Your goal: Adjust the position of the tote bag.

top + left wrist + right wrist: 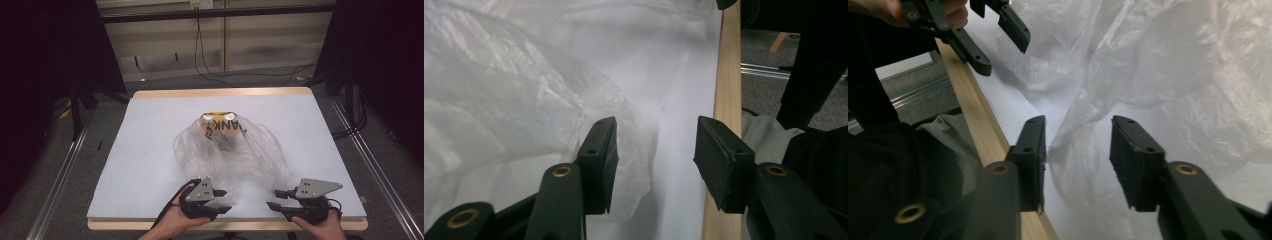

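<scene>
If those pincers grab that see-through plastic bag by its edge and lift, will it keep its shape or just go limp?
Most likely limp: the plastic bag lies crumpled in soft folds on the table, so it looks thin and floppy. It probably weighs little itself, but the orange thing inside may drag one end down. The glossy film could slip between the pads.

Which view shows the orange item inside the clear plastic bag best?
The high view: the orange item with dark lettering shows at the far end of the clear plastic bag. The left gripper view gives crumpled bag film beside that gripper's jaws; the right gripper view gives bag folds, nothing orange.
</scene>
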Action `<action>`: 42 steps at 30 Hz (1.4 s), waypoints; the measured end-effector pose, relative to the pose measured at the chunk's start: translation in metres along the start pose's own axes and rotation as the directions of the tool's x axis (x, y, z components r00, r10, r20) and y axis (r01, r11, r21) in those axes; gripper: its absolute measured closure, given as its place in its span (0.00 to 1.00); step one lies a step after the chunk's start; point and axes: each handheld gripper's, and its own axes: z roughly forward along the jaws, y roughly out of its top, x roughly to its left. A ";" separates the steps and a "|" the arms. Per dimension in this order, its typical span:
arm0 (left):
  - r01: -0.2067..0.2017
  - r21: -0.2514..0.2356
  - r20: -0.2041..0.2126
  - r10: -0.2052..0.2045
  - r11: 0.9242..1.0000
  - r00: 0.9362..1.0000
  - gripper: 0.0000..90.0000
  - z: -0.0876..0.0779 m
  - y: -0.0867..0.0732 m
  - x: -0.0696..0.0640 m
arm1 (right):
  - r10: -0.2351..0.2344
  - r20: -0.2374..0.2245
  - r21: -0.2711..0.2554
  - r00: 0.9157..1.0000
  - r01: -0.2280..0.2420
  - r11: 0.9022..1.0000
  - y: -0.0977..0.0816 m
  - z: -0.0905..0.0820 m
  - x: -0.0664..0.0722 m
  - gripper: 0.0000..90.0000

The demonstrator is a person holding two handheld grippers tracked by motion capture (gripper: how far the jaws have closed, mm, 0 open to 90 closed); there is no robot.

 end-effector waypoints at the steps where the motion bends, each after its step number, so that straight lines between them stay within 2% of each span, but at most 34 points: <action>1: -0.003 0.009 -0.014 0.003 1.000 1.000 0.57 0.000 -0.001 0.001 | 0.002 -0.001 0.005 1.000 -0.002 1.000 0.000 0.001 -0.001 0.69; 3: 0.004 0.019 -0.012 -0.004 1.000 1.000 0.57 0.002 -0.003 0.002 | 0.003 -0.007 0.009 1.000 -0.003 1.000 -0.001 0.001 -0.001 0.74; 5: -0.007 0.037 -0.015 0.008 0.999 1.000 0.57 0.005 -0.004 0.004 | 0.010 -0.007 0.006 1.000 -0.010 1.000 -0.002 0.000 -0.002 0.77; 6: -0.010 0.049 -0.030 0.011 0.999 0.999 0.56 0.006 -0.004 0.004 | 0.011 -0.008 0.005 1.000 -0.011 1.000 -0.002 0.000 -0.003 0.79; 11: 0.008 0.084 -0.042 -0.005 0.996 0.999 0.55 0.009 -0.008 0.010 | 0.015 -0.015 0.010 1.000 -0.015 1.000 -0.002 0.000 -0.003 0.86; 13: 0.009 0.093 -0.041 -0.005 0.996 0.999 0.59 0.011 -0.010 0.012 | 0.019 -0.020 0.006 1.000 -0.019 1.000 -0.002 0.000 -0.004 0.88; 15: 0.026 0.101 -0.030 -0.023 0.995 0.999 0.61 0.011 -0.011 0.013 | 0.020 -0.022 0.004 1.000 -0.020 1.000 -0.002 0.000 -0.004 0.90; 21: 0.025 0.093 0.012 -0.026 0.995 1.000 0.84 0.011 -0.010 0.010 | 0.016 -0.028 0.004 0.999 -0.016 1.000 -0.002 0.000 -0.004 0.93; 25: 0.027 0.106 0.032 -0.031 0.994 0.999 0.92 0.009 -0.009 0.011 | 0.015 -0.031 0.001 0.999 -0.015 1.000 -0.002 -0.001 -0.004 0.95; 27: 0.033 0.081 0.062 -0.038 0.996 0.997 0.95 0.009 -0.009 0.011 | 0.014 -0.031 0.001 0.999 -0.014 1.000 -0.002 -0.001 -0.004 0.95; 31: 0.037 0.058 0.077 -0.041 0.998 0.996 0.96 0.006 -0.006 0.009 | 0.011 -0.026 -0.002 1.000 -0.011 1.000 -0.002 -0.001 -0.003 0.96; 36: 0.072 0.017 0.102 -0.073 0.997 0.992 0.96 0.000 -0.004 0.012 | 0.012 -0.025 -0.009 1.000 -0.012 1.000 -0.001 -0.002 -0.003 0.96; 42: 0.089 -0.003 0.098 -0.088 0.996 0.991 0.97 -0.005 -0.001 0.012 | 0.008 -0.017 -0.023 1.000 -0.008 1.000 -0.001 -0.004 -0.003 0.97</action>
